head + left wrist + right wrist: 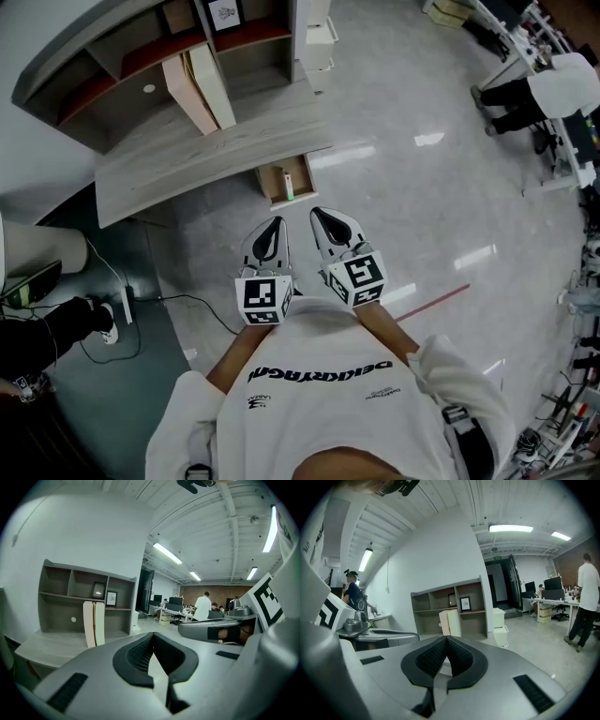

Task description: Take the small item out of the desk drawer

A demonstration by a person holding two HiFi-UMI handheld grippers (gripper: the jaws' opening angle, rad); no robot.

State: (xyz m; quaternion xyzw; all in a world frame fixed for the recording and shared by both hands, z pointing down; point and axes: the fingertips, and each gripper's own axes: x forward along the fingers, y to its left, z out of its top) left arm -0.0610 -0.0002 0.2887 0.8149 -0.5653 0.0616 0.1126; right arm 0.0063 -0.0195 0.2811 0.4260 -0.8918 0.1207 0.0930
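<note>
Two hand-held grippers, left (274,231) and right (328,223), sit below the camera, each with its jaws pressed together on nothing. One small item (289,188), pale with a green end and hard to make out, lies in the single open drawer (266,184), ahead of both grippers and apart from them. One desk (216,150) hides the drawer's back.

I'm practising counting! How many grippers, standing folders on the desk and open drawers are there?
Grey two-jaw grippers: 2, the left gripper and the right gripper
Pale upright folders on the light wooden desk: 2
Open wooden drawer under the desk: 1
Total: 5
</note>
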